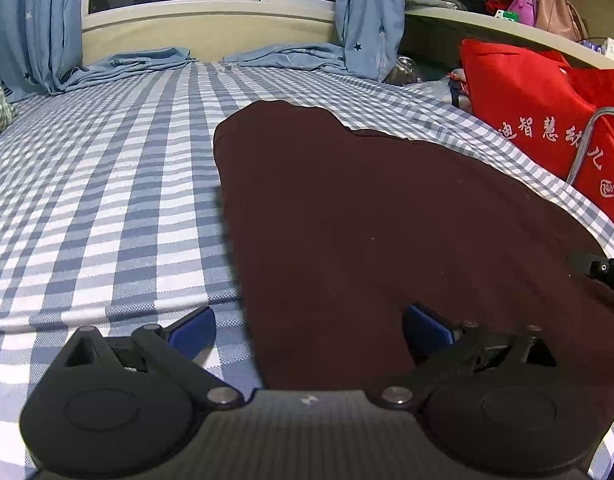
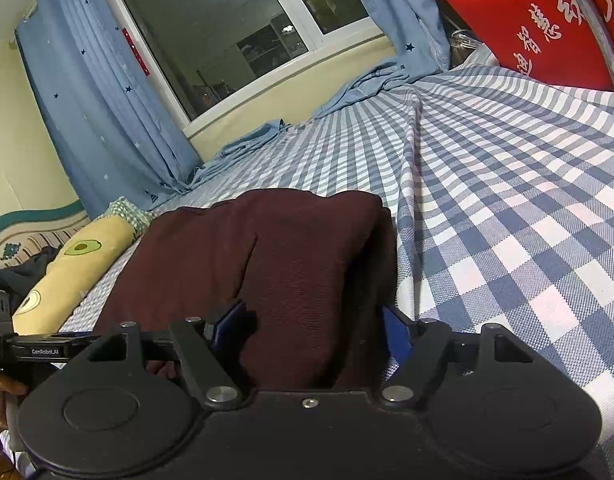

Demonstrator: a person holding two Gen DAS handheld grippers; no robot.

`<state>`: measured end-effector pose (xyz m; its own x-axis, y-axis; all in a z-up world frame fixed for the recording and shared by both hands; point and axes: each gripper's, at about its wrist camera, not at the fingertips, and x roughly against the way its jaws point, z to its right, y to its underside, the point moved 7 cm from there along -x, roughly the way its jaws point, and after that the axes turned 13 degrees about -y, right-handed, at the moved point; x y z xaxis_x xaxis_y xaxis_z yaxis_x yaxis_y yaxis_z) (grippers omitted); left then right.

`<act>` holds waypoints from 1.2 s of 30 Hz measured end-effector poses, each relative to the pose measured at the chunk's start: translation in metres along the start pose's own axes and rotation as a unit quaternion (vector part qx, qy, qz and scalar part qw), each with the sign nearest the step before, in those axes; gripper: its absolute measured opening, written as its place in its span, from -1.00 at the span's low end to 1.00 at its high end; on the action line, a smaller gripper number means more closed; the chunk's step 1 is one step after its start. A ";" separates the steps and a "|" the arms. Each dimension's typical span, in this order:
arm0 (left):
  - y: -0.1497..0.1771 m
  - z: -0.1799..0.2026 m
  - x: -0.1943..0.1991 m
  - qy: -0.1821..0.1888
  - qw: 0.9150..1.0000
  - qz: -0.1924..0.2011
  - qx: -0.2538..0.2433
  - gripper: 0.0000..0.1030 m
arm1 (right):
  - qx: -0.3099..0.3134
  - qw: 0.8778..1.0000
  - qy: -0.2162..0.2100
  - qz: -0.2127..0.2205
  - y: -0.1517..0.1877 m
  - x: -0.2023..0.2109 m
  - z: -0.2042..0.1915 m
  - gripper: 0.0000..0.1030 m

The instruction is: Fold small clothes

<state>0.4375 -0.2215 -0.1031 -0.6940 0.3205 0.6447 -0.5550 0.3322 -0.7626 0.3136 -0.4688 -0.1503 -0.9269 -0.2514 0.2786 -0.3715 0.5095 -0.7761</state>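
Maroon garment lay folded on checked bed sheet, near red bag. Left tool wide, straddling garment's near edge. Right tool wide, garment fold between fingers, grip uncertain.

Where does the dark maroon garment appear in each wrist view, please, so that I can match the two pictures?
Left wrist view: the maroon garment fills the centre and right, spread flat on the checked bedsheet.
Right wrist view: the garment sits at lower centre, bunched in folds just ahead of the claw.
Shared landmark: the red bag with white characters, at right in the left wrist view, top right in the other.
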 end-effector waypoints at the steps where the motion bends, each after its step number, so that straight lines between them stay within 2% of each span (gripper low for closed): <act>1: 0.000 0.000 0.001 -0.001 1.000 0.001 -0.002 1.00 | 0.001 1.000 0.000 -0.002 -0.001 -0.001 0.000 0.47; 6: 0.000 0.000 0.002 -0.003 1.000 0.002 -0.008 1.00 | 0.005 1.000 0.003 -0.008 -0.001 -0.001 -0.001 0.44; 11: -0.002 -0.001 -0.001 0.000 1.000 -0.021 0.006 1.00 | 0.031 0.999 0.031 -0.018 -0.001 -0.003 -0.009 0.33; 14: -0.003 -0.003 -0.004 0.006 1.000 -0.029 0.011 1.00 | 0.047 0.998 0.043 -0.022 -0.001 -0.004 -0.013 0.18; 16: -0.003 -0.003 -0.005 0.008 0.999 -0.029 0.011 1.00 | 0.058 0.997 0.045 -0.023 -0.001 -0.004 -0.017 -0.05; 19: -0.004 -0.002 -0.006 0.009 0.999 -0.030 0.012 1.00 | 0.077 0.995 0.052 -0.023 -0.003 -0.003 -0.023 -0.19; 25: -0.005 -0.001 -0.007 0.014 0.999 -0.031 0.016 1.00 | 0.122 0.990 0.074 -0.011 -0.004 -0.002 -0.033 -0.36; 31: -0.004 -0.002 -0.007 0.016 0.999 -0.028 0.015 1.00 | 0.194 0.976 0.093 -0.011 -0.002 -0.007 -0.050 -0.61; 36: -0.004 -0.002 -0.008 0.022 0.999 -0.034 0.018 1.00 | 0.172 0.982 0.080 -0.011 -0.004 -0.008 -0.043 -0.62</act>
<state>0.4465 -0.2239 -0.1049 -0.6337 0.3377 0.6960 -0.6167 0.3226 -0.7181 0.3200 -0.4334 -0.1247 -0.9255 -0.1134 0.3614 -0.3773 0.1908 -0.9062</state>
